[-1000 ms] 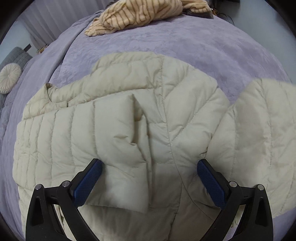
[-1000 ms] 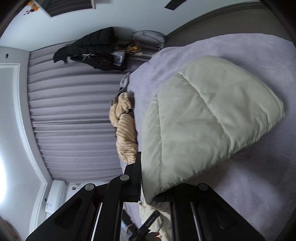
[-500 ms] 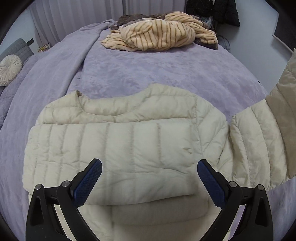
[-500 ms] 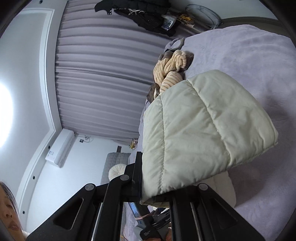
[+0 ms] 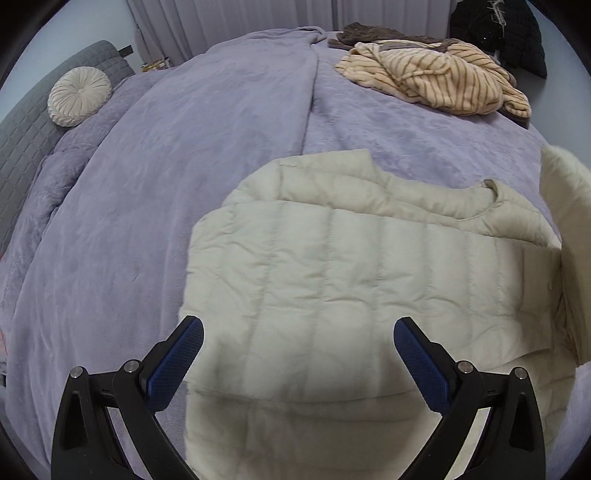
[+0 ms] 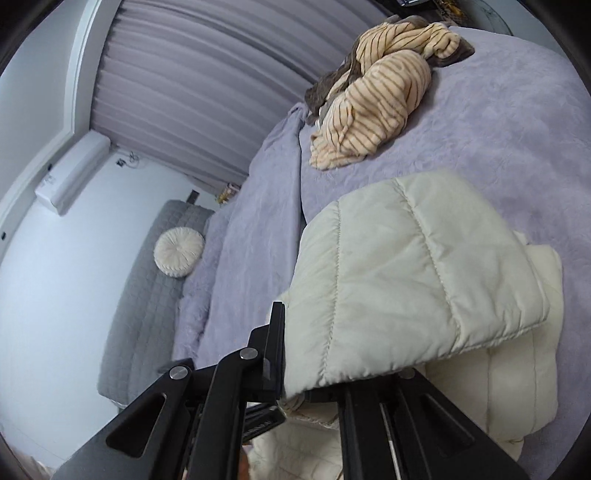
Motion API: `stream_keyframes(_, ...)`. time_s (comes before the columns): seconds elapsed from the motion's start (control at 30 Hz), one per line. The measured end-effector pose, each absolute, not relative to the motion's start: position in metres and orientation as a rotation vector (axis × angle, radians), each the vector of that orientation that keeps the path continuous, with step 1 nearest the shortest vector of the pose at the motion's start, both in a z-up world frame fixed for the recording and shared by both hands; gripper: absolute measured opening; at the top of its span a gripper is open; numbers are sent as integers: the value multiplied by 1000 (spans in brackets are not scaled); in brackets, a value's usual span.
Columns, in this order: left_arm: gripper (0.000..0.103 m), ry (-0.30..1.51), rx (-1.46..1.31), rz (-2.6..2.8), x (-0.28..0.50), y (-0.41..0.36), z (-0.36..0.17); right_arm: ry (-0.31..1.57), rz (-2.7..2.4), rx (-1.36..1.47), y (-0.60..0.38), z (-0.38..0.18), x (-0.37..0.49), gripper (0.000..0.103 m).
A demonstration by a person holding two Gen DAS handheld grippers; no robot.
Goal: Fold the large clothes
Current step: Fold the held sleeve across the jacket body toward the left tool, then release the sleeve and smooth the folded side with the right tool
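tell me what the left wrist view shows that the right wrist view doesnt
Only the left wrist view: the left gripper with its blue pads open and nothing between them, the jacket's collar, and a black garment hanging in the far corner.

Only the right wrist view: the right gripper shut on the jacket's sleeve, and a wall air conditioner.

Both: the cream puffer jacket, the purple bedspread, the striped garment and the round cushion.

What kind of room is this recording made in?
Most likely a bedroom. A large bed with a lavender blanket fills the view, with a grey padded headboard and a round cushion at one end, and floor-length curtains behind. Clothes lie on the bed, among them a cream puffer jacket.
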State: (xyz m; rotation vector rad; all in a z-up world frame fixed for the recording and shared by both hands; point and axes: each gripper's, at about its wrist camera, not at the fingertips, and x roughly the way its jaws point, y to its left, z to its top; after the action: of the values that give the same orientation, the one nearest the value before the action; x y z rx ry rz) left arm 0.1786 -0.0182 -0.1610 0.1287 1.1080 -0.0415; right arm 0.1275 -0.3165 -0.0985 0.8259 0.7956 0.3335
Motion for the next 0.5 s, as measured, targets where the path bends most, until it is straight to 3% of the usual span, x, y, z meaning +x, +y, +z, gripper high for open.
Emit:
stream_keyframes(0.13,103,1134,110,-19,181,8,-172,952,307,670,-268,-137,142,8)
stream_keyframes(0.27,103,1157,82,-21,183,14,-183,1083,253,688,-255,-181,147,10)
stream_keyframes(0.3,103,1161,76,-29,184,14,-185,1100,235,717,-257,-189,146,21)
stream_keyframes(0.33,103,1167,71,-38,184,13,-187,1109,220,747,-261,-196,145,52)
stream_keyframes(0.37,103,1174,65,-47,184,13,-190,1109,210,777,-265,-199,142,71)
stream_keyframes(0.4,103,1178,58,-54,185,12,-191,1094,202,799,-271,-200,138,83)
stream_keyframes(0.5,103,1178,29,-72,186,17,-192,1057,139,803,-283,-191,126,83)
